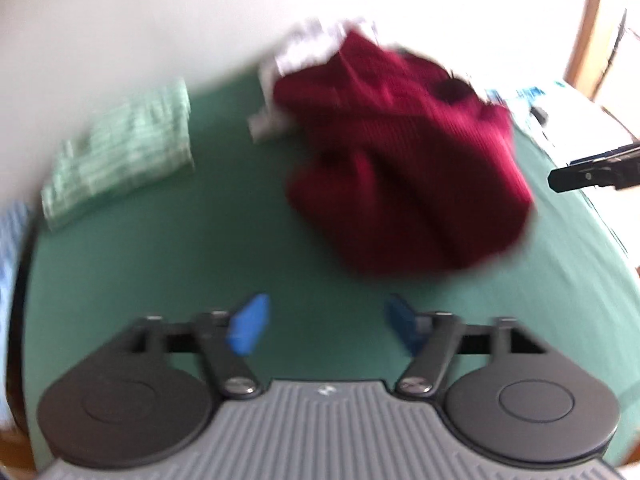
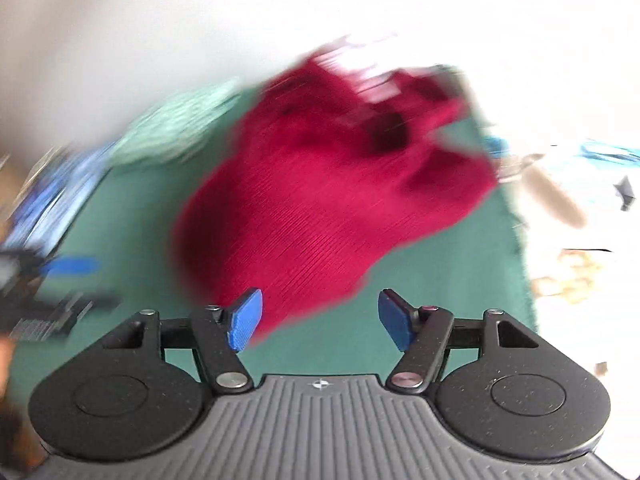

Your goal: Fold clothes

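**A:** where's the sweater at?

**B:** crumpled maroon sweater (image 1: 404,168) sits on the green cover (image 1: 200,264), around 1 o'clock from the left gripper (image 1: 324,328), clear of its tips. Some white fabric (image 1: 304,46) pokes out at its far edge. Folded mint checked garment (image 1: 120,152) lies well apart at 10 o'clock.

**A:** tongs?

**B:** left spread wide, nothing in it. Right gripper (image 2: 320,320) also wide, holding nothing, sweater at 12 o'clock just past its blue pads (image 2: 245,320). Everything's blurry.
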